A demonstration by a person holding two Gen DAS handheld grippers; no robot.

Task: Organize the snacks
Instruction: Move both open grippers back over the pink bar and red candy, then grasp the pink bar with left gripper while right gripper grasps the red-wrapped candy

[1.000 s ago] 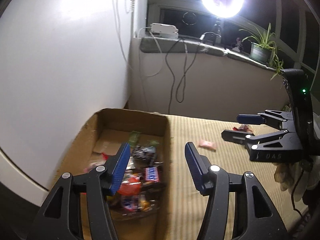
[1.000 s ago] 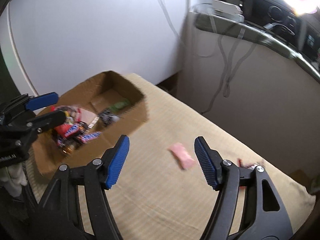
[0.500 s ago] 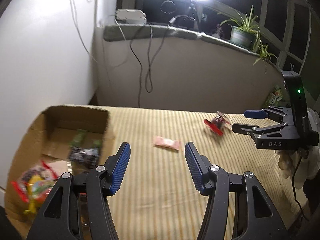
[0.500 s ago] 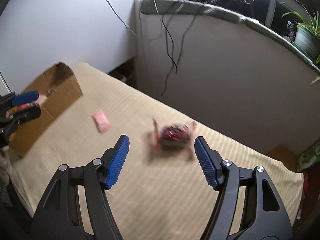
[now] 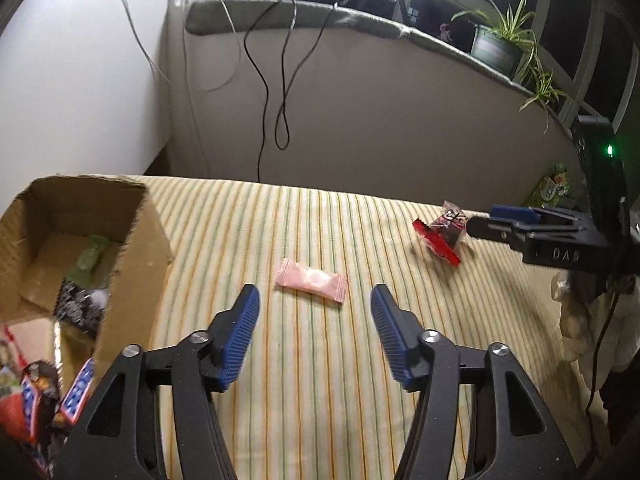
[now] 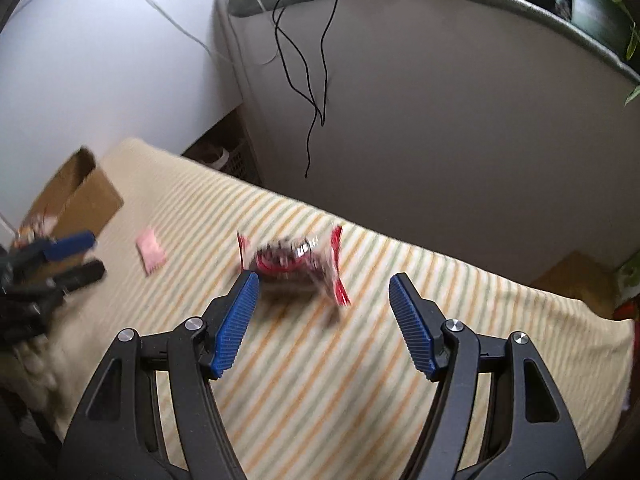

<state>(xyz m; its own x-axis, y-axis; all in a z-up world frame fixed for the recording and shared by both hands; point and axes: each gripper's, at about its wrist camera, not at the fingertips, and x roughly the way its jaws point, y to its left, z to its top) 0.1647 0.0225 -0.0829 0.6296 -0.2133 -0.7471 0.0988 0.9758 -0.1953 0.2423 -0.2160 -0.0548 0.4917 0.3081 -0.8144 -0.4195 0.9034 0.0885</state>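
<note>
Your left gripper (image 5: 314, 300) has just been opening; its jaws stand apart with nothing between them, the pink candy (image 5: 311, 280) lying just beyond on the striped cloth (image 5: 320, 400). Your right gripper (image 6: 323, 289) is spread too, gripping nothing, with the red snack packet (image 6: 294, 262) near its left pad. The cardboard box (image 5: 132, 264) of snacks sits far left.

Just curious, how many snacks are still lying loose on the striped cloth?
2. A pink candy lies just ahead of the left gripper, near the cardboard box. A red-and-black wrapped snack sits in front of the right gripper.
</note>
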